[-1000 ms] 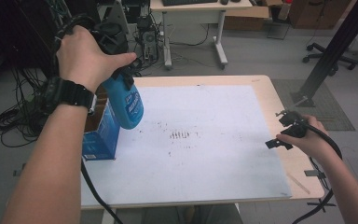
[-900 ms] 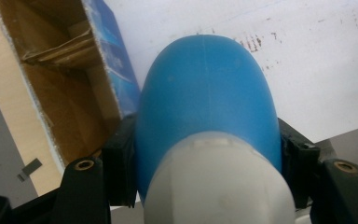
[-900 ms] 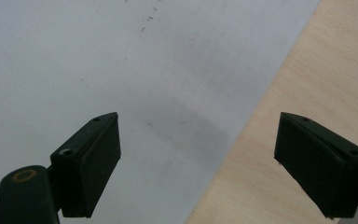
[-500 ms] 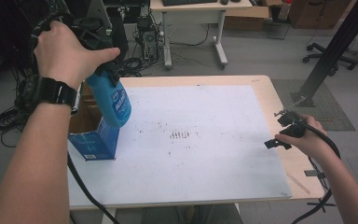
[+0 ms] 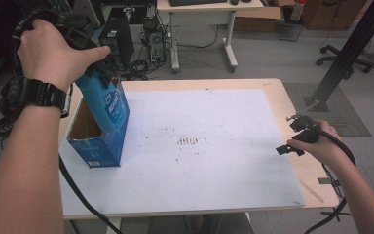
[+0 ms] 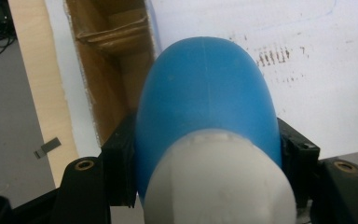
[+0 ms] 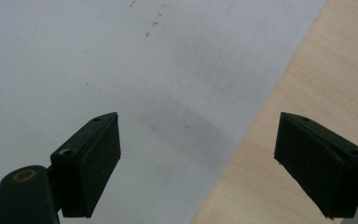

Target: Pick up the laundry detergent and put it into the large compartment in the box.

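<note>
Blue bottle (image 5: 106, 101): pinched at its neck end by the left gripper (image 6: 205, 154) fingers, hanging tilted over the open-topped blue carton (image 5: 95, 139) at the worktop (image 5: 272, 92) left edge. Right gripper (image 5: 294, 137): fingers spread, empty, low over the worktop's right edge. Handling, as judged: bring bottle upright over the opening, lower without clipping the cardboard walls, release only once seated.

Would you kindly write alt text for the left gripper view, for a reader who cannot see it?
A blue bottle with a white cap is clamped between the left gripper's black fingers, above an open cardboard box on a white mat.
</note>
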`<state>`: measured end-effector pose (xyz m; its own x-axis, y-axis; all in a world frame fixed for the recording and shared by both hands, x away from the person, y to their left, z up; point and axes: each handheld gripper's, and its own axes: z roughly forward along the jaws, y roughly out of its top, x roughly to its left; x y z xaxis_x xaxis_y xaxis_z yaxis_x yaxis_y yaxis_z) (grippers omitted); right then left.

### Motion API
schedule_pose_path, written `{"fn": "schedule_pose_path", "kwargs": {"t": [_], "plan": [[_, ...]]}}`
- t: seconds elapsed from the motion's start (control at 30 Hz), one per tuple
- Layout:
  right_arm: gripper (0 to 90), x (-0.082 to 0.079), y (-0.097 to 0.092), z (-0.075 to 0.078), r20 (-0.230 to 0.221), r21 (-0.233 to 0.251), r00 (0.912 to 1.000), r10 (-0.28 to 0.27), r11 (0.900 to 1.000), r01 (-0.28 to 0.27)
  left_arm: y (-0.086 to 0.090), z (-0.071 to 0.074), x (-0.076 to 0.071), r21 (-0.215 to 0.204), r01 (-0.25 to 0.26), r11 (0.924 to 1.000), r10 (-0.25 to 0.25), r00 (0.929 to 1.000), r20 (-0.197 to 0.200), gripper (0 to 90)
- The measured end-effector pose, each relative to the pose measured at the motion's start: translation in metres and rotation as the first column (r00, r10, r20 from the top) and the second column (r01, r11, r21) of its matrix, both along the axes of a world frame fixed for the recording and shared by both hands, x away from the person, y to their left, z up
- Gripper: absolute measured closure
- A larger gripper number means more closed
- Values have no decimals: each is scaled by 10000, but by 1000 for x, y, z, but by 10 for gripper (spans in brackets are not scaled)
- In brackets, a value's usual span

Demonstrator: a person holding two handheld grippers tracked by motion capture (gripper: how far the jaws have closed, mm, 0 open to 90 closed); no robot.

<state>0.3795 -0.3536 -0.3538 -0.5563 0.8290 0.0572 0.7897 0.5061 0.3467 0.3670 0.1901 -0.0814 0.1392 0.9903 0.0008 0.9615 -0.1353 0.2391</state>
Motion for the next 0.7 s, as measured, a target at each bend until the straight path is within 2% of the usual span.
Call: {"fn": "schedule_pose_path", "kwargs": {"t": [0.1, 0.33, 0.7], "plan": [[143, 0, 0, -1, -9, 3, 10000, -22, 10000, 22, 7, 0, 1, 22, -237, 9997, 237, 9997, -60, 377], [143, 0, -1, -3, -76, -39, 10000, -41, 10000, 41, 22, 2, 1, 25, -714, 9974, 714, 9974, 89, 378], [143, -1, -5, -3, -71, -25, 9999, -127, 9999, 127, 40, 1, 2, 104, -1355, 9907, 1351, 9902, 346, 378]]}}
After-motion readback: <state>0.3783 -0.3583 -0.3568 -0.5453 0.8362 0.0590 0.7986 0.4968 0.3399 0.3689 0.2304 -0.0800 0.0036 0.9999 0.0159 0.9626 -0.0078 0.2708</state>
